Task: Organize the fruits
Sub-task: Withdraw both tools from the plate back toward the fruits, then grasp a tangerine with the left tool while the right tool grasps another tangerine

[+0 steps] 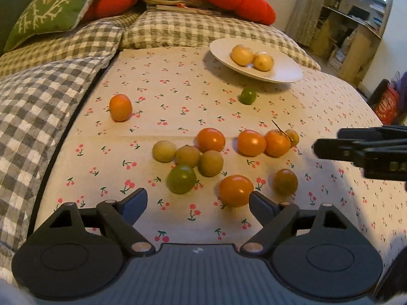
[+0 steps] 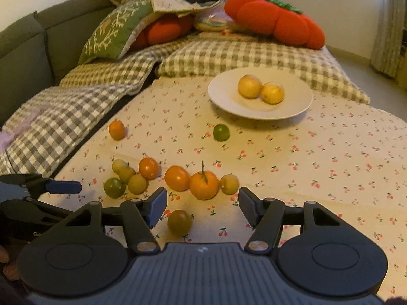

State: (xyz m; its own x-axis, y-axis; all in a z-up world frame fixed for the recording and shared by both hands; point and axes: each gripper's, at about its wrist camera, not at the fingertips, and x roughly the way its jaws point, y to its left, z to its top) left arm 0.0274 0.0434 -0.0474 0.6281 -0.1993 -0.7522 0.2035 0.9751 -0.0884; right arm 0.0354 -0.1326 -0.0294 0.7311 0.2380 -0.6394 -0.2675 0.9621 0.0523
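A white plate (image 1: 285, 75) (image 2: 223, 96) at the far side holds two yellow fruits (image 1: 251, 57) (image 2: 260, 89). Several orange, yellow-green and green fruits lie loose on the cherry-print cloth (image 1: 165, 84). My left gripper (image 1: 198, 202) is open and empty, with an orange fruit (image 1: 236, 190) by its right finger and a green fruit (image 1: 181, 178) ahead. My right gripper (image 2: 202, 202) is open and empty, above a brownish fruit (image 2: 179, 222) and just short of a stemmed orange (image 2: 204, 185). A lone orange (image 1: 120, 107) and a lone lime (image 1: 247, 95) lie apart.
Checked grey-and-white cushions (image 1: 38, 96) border the cloth on the left and far side. A green pillow (image 2: 114, 30) and red plush tomatoes (image 2: 274, 20) sit behind. A wooden shelf (image 1: 356, 25) stands at the far right. The right gripper's arm (image 1: 361, 150) shows in the left wrist view.
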